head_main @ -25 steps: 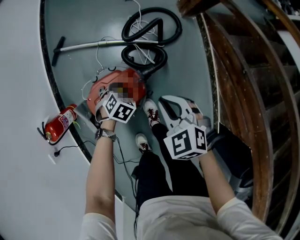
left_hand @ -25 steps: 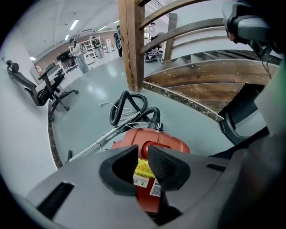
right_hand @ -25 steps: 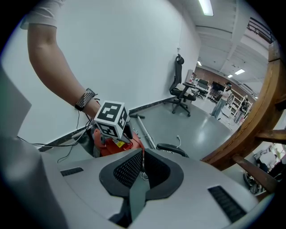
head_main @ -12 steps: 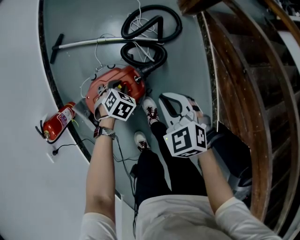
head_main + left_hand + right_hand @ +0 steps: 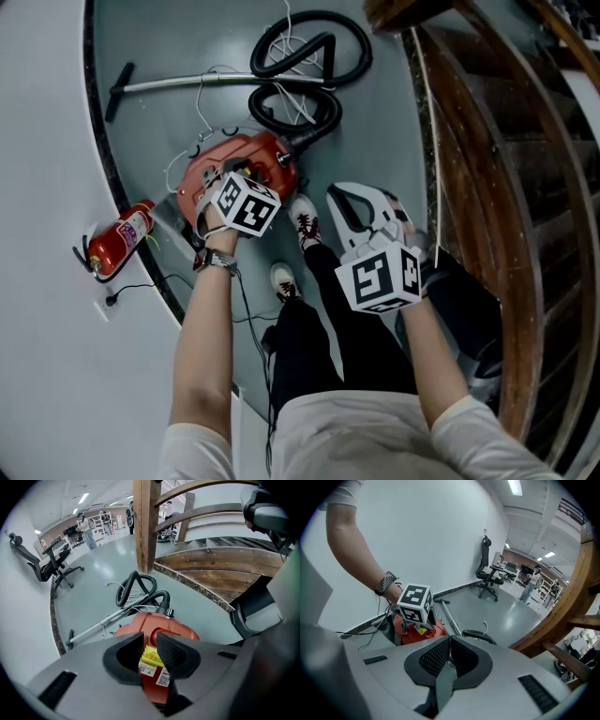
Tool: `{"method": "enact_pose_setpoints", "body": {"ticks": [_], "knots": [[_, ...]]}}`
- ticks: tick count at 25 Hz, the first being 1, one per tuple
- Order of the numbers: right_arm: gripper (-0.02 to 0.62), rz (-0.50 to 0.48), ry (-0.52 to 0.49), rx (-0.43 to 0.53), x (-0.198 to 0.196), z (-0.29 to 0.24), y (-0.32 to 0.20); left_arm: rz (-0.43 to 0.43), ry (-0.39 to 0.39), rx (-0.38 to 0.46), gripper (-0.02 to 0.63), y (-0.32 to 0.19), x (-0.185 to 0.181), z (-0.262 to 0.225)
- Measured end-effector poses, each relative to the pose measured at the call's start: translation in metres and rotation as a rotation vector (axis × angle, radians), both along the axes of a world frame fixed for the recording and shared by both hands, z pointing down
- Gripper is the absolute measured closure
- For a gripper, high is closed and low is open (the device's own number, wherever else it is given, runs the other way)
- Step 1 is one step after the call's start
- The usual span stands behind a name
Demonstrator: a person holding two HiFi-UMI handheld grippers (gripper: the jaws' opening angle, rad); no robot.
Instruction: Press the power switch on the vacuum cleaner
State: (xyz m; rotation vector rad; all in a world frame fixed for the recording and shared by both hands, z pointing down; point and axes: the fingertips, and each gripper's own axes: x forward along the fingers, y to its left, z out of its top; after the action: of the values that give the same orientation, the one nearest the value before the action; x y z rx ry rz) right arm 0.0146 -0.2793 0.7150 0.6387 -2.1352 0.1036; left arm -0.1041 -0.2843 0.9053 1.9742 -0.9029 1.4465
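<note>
The left claw (image 5: 150, 641) has its jaws a little apart and nothing gripped. Through the gap shows the yellow label (image 5: 151, 657) on the red vacuum (image 5: 246, 161). A rounded red patch on the vacuum's top sits just past the right-hand jaw's tip; I cannot tell whether it is the switch. Whether the jaws touch the casing cannot be told either.

In the head view the vacuum lies on the grey floor (image 5: 375, 122) at about 11 o'clock from the middle, with the left claw's marker cube over its near edge. The black hose (image 5: 309, 52) leaves the vacuum at 1 o'clock and loops across the floor at 12 o'clock. The metal wand (image 5: 206, 84) stretches from there toward 10 o'clock. A thin white cord (image 5: 200, 103) trails between wand and vacuum.

The right claw (image 5: 449, 641) has its jaws closed together on nothing. It hangs at 4 o'clock from the vacuum, well apart from it, above the person's legs. Its view looks toward the left claw's cube and the vacuum beneath it.

A fire extinguisher (image 5: 120, 242) lies against the white wall at 9 o'clock. The person's shoes (image 5: 302, 223) stand just beside the vacuum at its 4 o'clock. Wooden stairs (image 5: 497, 187) curve along 3 o'clock. An office chair (image 5: 51, 559) stands far off in the left gripper view.
</note>
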Motion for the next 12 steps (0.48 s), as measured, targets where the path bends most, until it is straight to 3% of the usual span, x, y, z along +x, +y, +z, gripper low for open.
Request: {"method": "enact_pose_setpoints", "body": {"ticks": [12], "knots": [[0.565,0.006,-0.015,-0.004,-0.0078,0.0006,-0.0046,-0.026,-0.010,-0.046,0.515,0.0005,-0.0008,0.0036]]}}
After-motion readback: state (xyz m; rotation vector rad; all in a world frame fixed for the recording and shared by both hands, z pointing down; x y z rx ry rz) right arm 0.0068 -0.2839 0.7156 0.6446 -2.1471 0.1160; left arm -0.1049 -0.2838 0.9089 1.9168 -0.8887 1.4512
